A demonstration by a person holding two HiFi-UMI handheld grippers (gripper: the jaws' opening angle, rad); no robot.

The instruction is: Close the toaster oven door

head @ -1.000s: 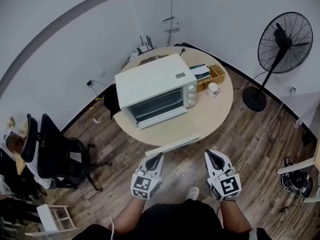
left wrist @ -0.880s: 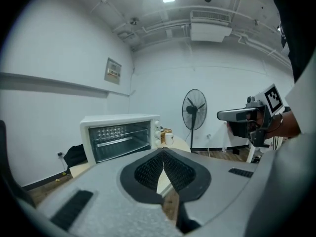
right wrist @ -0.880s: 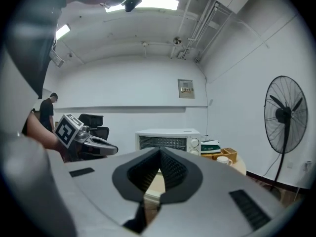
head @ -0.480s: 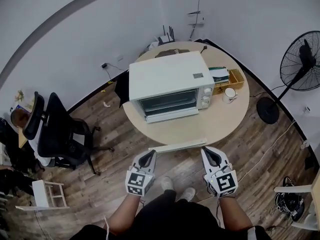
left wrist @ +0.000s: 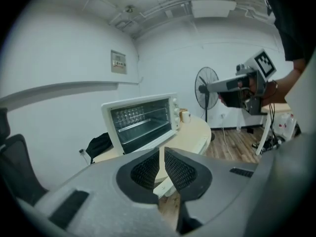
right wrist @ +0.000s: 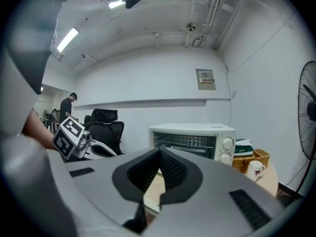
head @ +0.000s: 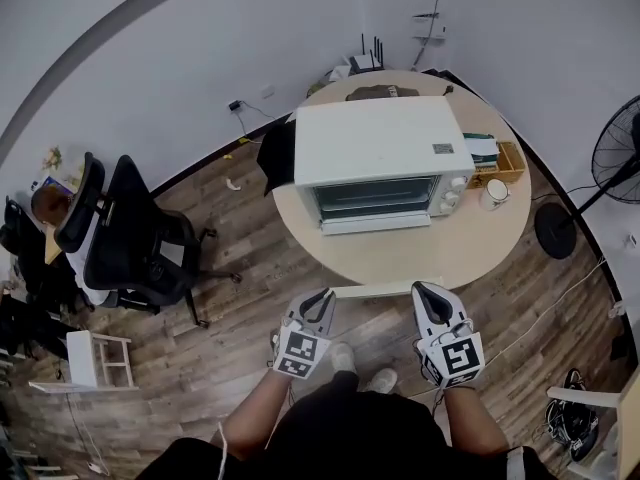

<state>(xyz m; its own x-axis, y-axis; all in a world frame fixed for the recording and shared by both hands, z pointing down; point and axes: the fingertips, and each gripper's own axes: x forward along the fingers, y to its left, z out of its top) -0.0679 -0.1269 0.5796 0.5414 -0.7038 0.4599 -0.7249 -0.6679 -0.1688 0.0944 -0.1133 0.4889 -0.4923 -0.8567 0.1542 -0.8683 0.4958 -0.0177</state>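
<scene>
A white toaster oven (head: 378,148) stands on the round wooden table (head: 400,253). Its door (head: 373,224) is folded down flat in front of it, and the racks inside show in the left gripper view (left wrist: 136,125) and the right gripper view (right wrist: 186,141). My left gripper (head: 322,301) and right gripper (head: 424,291) hang side by side in front of my body, just short of the table's near edge and well away from the oven. Both are shut with nothing between the jaws, as the left gripper (left wrist: 162,156) and right gripper (right wrist: 159,154) show in their own views.
A long white strip (head: 372,289) lies along the table's near edge. A mug (head: 493,194) and a wooden box (head: 503,158) sit right of the oven. A standing fan (head: 612,163) is at the right. A black office chair (head: 135,236), a seated person (head: 42,208) and a white stool (head: 95,361) are at the left.
The head view has swung, so the table and oven now lie further right and higher in it. Both grippers stay shut and close to my body.
</scene>
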